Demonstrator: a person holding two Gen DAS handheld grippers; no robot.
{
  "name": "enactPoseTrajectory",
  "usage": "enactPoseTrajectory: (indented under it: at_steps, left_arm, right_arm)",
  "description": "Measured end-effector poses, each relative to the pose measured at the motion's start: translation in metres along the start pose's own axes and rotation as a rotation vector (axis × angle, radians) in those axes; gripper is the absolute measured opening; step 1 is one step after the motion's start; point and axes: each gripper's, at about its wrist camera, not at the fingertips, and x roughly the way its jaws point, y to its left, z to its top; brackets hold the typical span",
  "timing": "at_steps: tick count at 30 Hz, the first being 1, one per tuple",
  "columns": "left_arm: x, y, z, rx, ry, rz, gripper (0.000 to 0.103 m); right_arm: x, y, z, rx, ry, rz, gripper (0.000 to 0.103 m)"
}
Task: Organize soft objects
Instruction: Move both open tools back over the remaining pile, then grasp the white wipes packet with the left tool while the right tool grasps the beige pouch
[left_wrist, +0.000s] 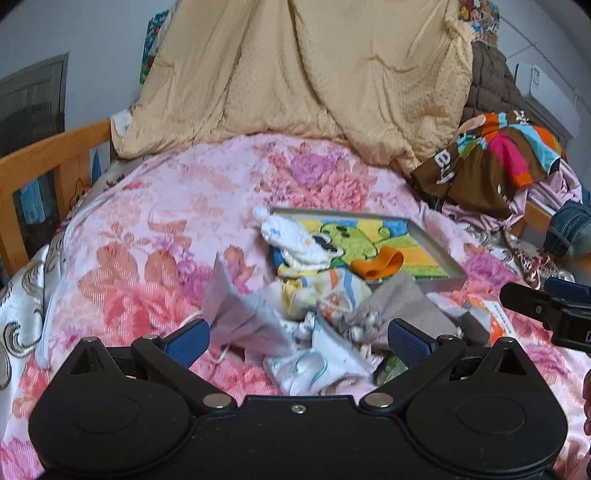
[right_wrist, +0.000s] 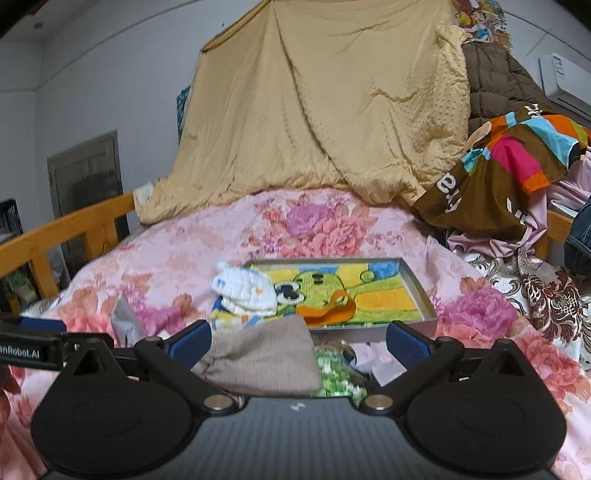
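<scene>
The task appears to be at an early-to-middle stage. The shallow tray (right_wrist: 413, 291), at centre frame on the floral bedspread (right_wrist: 177, 266), already holds an orange cloth strip (right_wrist: 325, 308), and a white quilted item (right_wrist: 245, 291) lies across its left rim. A loose pile of small cloths (left_wrist: 314, 332) is not yet sorted; it lies on the bedspread just below the tray in frame. The left gripper (left_wrist: 297, 338) is released, jaws spread wide, with the pile lying between and just ahead of its fingertips at lower centre. The right gripper (right_wrist: 297, 341) is likewise released and empty; a beige knit cloth (right_wrist: 266, 358) sits between its fingers at lower centre, with a green patterned item (right_wrist: 334, 376) just beside it.
</scene>
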Motion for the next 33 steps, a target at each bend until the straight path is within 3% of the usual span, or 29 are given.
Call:
enactPoseTrajectory:
  at_steps: [8,20,27,33]
  left_arm:
    - [0.02,0.007,-0.005,-0.044,0.128,0.004,0.102]
    - [0.036,0.0,-0.01,-0.021,0.21,0.001,0.102]
    - [0.051,0.003,-0.013,-0.059,0.271,-0.019,0.102]
    - [0.065,0.006,-0.015,-0.104,0.304,-0.041,0.102]
  right_arm:
    - [0.015,0.002,-0.012,-0.013,0.118,-0.007,0.103]
    - [0.036,0.007,-0.025,-0.053,0.226,0.008,0.103]
    - [0.061,0.009,-0.028,-0.112,0.31,0.048,0.103]
    - [0.078,0.01,-0.028,-0.188,0.324,0.068,0.103]
